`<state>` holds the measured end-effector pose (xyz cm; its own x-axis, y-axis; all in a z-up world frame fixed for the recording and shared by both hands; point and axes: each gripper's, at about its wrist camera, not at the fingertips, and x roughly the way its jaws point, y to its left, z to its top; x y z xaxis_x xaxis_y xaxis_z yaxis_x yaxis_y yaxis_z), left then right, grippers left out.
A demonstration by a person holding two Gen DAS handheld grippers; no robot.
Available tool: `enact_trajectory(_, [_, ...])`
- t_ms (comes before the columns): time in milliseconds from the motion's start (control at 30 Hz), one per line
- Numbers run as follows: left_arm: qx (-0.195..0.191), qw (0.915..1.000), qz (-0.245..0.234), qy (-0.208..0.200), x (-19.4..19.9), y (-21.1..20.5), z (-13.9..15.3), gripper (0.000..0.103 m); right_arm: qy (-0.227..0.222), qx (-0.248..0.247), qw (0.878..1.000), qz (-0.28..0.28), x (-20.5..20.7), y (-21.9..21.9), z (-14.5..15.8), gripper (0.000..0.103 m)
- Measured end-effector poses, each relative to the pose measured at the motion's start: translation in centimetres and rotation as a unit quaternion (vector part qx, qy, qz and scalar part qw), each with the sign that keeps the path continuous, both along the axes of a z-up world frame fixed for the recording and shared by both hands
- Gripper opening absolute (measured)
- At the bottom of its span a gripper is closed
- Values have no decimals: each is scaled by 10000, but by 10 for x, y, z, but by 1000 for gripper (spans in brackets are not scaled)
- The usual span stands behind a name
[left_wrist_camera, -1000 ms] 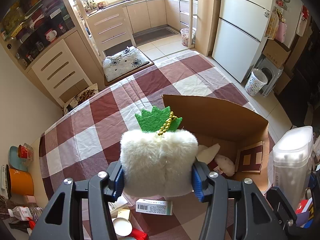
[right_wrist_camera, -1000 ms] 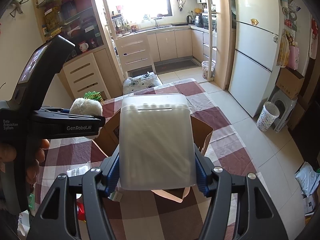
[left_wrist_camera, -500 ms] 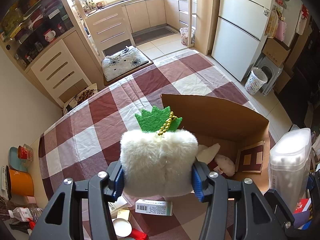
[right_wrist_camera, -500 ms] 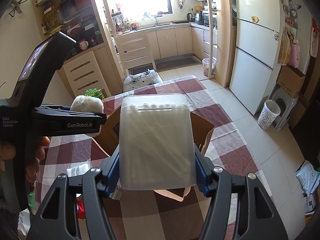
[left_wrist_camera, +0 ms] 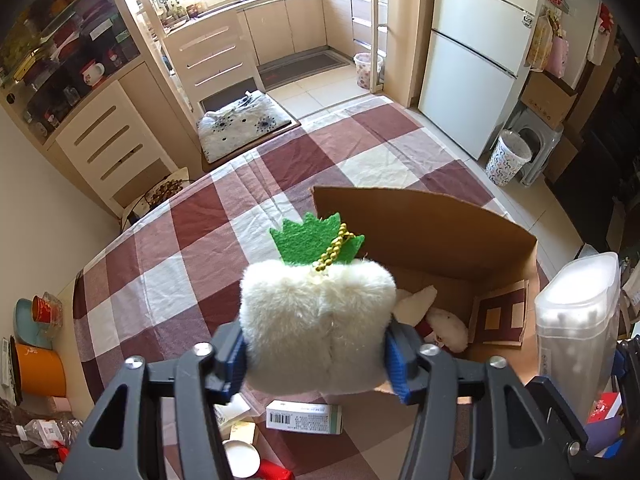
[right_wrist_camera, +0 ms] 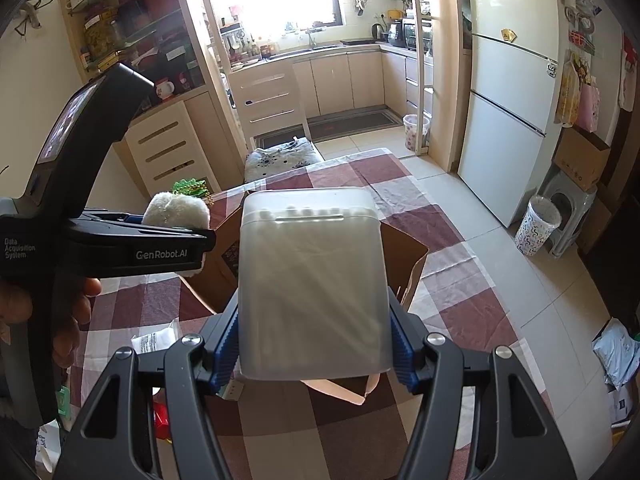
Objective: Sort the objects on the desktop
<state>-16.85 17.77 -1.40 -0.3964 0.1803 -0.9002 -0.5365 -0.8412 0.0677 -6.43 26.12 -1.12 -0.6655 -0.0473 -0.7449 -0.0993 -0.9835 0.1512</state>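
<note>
The step in hand looks like dropping held items into the cardboard box (left_wrist_camera: 432,236), which is standing open on the checked tablecloth (left_wrist_camera: 168,280). The left gripper (left_wrist_camera: 316,354) is hanging just in front of the box's near left corner, pointing steeply down, and its jaws are opening around the white plush toy (left_wrist_camera: 316,320) with the green felt leaves; the toy is sitting between the blue pads (left_wrist_camera: 234,354), which are hardly pressing it now, so it is probably about to fall. Whether it is fully over the box opening I cannot tell, since it seems to be overlapping the near wall. The right gripper (right_wrist_camera: 314,354) is waiting just short of the box's near edge, tilted down less steeply, its pads clamping the sides of the translucent cotton swab container (right_wrist_camera: 312,288). A hand (right_wrist_camera: 44,320) is gripping the left tool's handle. Next, the toy needs to clear the box wall, then the container wants carrying over the opening before release. A plush figure (left_wrist_camera: 444,326) is already lying inside the box.
</note>
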Motion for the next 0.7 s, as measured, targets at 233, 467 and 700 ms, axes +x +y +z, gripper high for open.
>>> enact_trajectory(233, [-341, 9992, 188, 79, -10, 1, -2, 76, 722, 72, 9972, -204, 12, 6, 21, 103])
enact_trajectory(467, [-363, 9991, 181, 147, -4, -4, 4, 76, 719, -108, 9973, -113, 16, 4, 24, 103])
enact_trajectory(700, [-327, 9992, 225, 110, 3, -11, 6, 76, 731, -124, 9972, -137, 24, 4, 27, 103])
